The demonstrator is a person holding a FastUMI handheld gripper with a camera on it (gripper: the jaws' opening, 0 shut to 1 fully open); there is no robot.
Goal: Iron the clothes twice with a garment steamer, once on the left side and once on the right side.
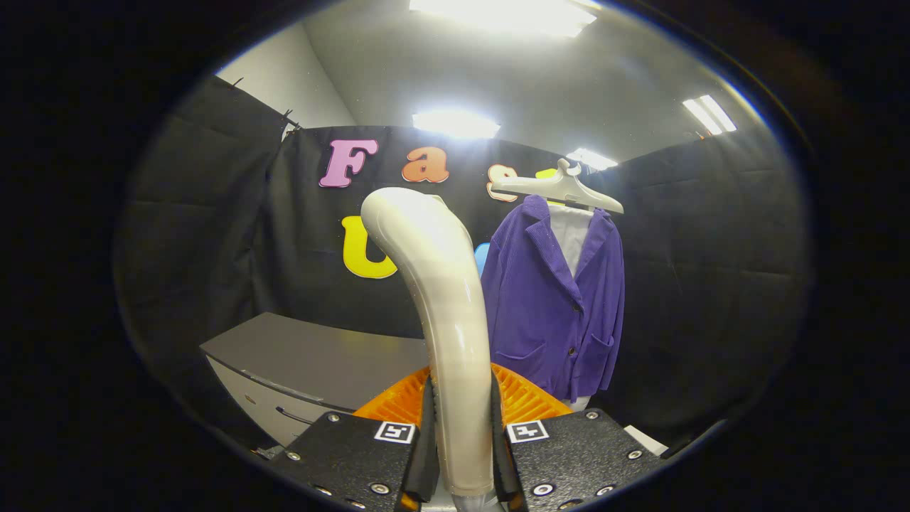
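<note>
Between the tongs (pixel 461 455) I am clamping the garment steamer (pixel 441 306) by its handle, well short of the purple jacket (pixel 554 299) hanging beyond, and risking its top-heavy curved neck twisting in my narrow grip.

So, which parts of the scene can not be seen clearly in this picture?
- Steamer: its nozzle face points away from the camera; its lower end is cut off between the fingers of the tool, which is shut on it.
- Purple jacket: its left sleeve is hidden behind the steamer.
- Grey cabinet: the front is cut off below and its near end is covered by the tool.
</note>
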